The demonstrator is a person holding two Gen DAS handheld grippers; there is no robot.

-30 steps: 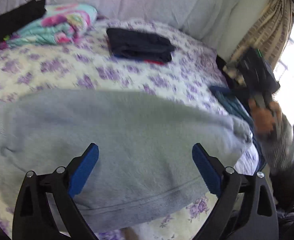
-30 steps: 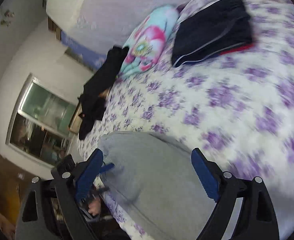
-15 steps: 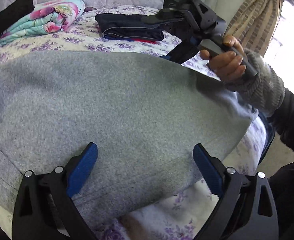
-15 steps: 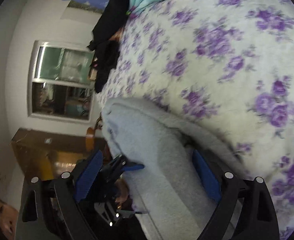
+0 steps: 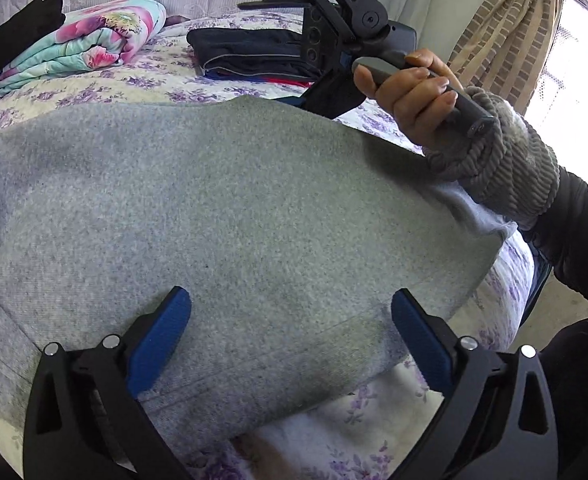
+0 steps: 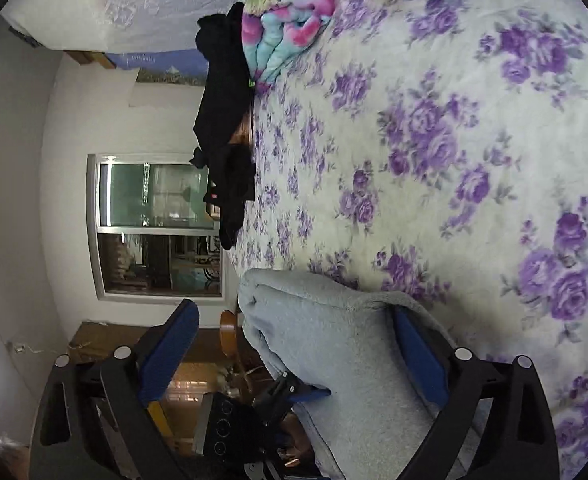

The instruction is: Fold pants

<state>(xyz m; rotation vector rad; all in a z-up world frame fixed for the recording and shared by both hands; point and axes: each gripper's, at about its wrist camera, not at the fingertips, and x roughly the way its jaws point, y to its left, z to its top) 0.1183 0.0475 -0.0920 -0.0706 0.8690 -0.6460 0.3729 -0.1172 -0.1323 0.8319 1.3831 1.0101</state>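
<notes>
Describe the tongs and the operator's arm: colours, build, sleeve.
Both tongs, left and right, have black skeletal frames with triangular cutouts, silver pivot bolts and blue textured finger pads. The right hand is bare, gripping a grey handle; a grey ribbed knit cuff meets a dark jacket sleeve.

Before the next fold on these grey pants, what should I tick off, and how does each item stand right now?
1. Left gripper open over the pants: ok, blue pads spread, nothing between them.
2. Right gripper open: ok, though one finger lies against the pants' edge.
3. Pants flat on the bed: mostly ok; the far edge in the right wrist view looks bunched.
4. Landing area free: ok, the folded dark clothes and floral blanket sit apart, further up the bed.
5. Pants fully on the bed: cannot tell, one end runs out of view.
6. Hand steady on the right gripper's handle: ok.
</notes>
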